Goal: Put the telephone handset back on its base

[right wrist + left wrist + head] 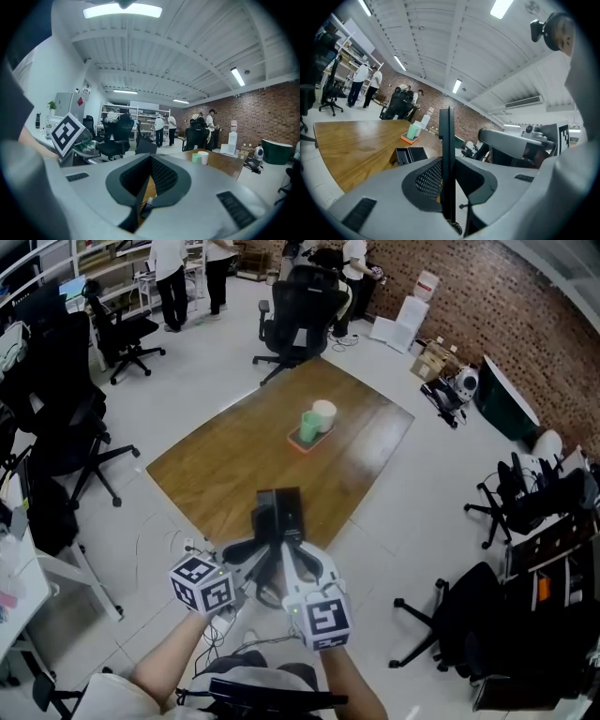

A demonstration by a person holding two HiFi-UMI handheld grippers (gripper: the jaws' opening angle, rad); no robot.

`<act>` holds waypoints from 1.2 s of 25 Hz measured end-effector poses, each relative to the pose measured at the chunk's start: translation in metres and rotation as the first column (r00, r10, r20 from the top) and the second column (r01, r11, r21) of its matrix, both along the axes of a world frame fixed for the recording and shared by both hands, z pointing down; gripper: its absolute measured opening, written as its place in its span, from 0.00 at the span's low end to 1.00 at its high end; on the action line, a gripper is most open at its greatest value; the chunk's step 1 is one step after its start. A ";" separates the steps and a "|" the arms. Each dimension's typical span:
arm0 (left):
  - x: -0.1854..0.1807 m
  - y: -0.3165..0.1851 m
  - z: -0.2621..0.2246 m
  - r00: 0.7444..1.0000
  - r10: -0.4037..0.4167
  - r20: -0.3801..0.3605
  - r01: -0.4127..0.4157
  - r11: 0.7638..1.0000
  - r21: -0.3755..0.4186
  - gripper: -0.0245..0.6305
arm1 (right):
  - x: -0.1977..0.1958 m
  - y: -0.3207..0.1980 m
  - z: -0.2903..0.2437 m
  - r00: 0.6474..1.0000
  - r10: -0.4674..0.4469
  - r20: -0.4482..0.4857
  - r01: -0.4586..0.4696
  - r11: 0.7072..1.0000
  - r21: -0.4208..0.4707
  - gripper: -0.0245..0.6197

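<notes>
In the left gripper view a thin black handset stands upright, edge-on, between the jaws of my left gripper, which is shut on it. The black base lies on the wooden table, a little beyond and to the left of the handset. From the head view, handset and base read as one dark block near the table's front edge. My left gripper and right gripper sit just in front of it. The right gripper has its jaws together with nothing between them.
A green cup and a white cup stand on an orange tray at the table's far side. Black office chairs ring the table, and people stand at the back of the room. A cable lies on the floor near the front edge.
</notes>
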State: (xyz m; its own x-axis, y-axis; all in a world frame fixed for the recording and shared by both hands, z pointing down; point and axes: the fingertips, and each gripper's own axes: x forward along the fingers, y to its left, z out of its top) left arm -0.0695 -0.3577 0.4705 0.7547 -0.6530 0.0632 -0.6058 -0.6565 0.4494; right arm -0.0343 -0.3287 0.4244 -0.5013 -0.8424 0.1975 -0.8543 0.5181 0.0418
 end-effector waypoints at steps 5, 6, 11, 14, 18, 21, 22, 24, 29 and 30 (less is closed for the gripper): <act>-0.001 -0.025 0.023 0.996 0.038 -0.079 -0.046 0.994 -0.098 0.15 | 0.002 -0.006 0.012 1.000 0.010 -0.004 -0.010 1.000 -0.026 0.04; -0.002 -0.031 0.029 0.995 0.044 -0.095 -0.055 0.991 -0.120 0.15 | 0.003 -0.008 0.014 1.000 0.011 -0.003 -0.011 1.000 -0.029 0.04; -0.002 -0.049 0.051 0.987 0.074 -0.141 -0.100 0.977 -0.186 0.15 | 0.002 -0.017 0.022 1.000 0.020 -0.007 -0.020 0.998 -0.052 0.04; 0.000 -0.057 0.064 0.984 0.089 -0.153 -0.121 0.968 -0.219 0.15 | 0.001 -0.022 0.028 1.000 0.023 -0.011 -0.023 0.998 -0.066 0.04; 0.002 -0.070 0.082 0.980 0.097 -0.173 -0.141 0.953 -0.268 0.15 | 0.001 -0.027 0.034 0.999 0.028 -0.016 -0.030 0.996 -0.082 0.04; 0.001 -0.081 0.094 0.971 0.097 -0.219 -0.164 0.936 -0.310 0.15 | 0.003 -0.030 0.037 0.999 0.035 -0.025 -0.037 0.995 -0.090 0.04; 0.002 -0.084 0.098 0.968 0.100 -0.229 -0.172 0.931 -0.322 0.15 | 0.004 -0.030 0.038 0.999 0.035 -0.031 -0.037 0.995 -0.092 0.04; 0.003 -0.089 0.106 0.965 0.111 -0.239 -0.191 0.920 -0.341 0.15 | 0.006 -0.032 0.042 0.999 0.032 -0.042 -0.036 0.995 -0.095 0.04; 0.002 -0.097 0.118 0.956 0.111 -0.270 -0.210 0.905 -0.371 0.15 | 0.008 -0.031 0.046 0.999 0.038 -0.037 -0.042 0.994 -0.104 0.04; 0.002 -0.098 0.117 0.955 0.112 -0.276 -0.213 0.904 -0.371 0.15 | 0.008 -0.032 0.045 0.999 0.042 -0.031 -0.045 0.993 -0.105 0.04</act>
State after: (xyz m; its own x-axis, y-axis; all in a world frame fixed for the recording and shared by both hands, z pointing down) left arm -0.0673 -0.4556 0.5880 0.8728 -0.4797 0.0899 -0.3446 -0.4752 0.8096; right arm -0.0264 -0.3604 0.4696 -0.4571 -0.8372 0.3003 -0.8756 0.4829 0.0135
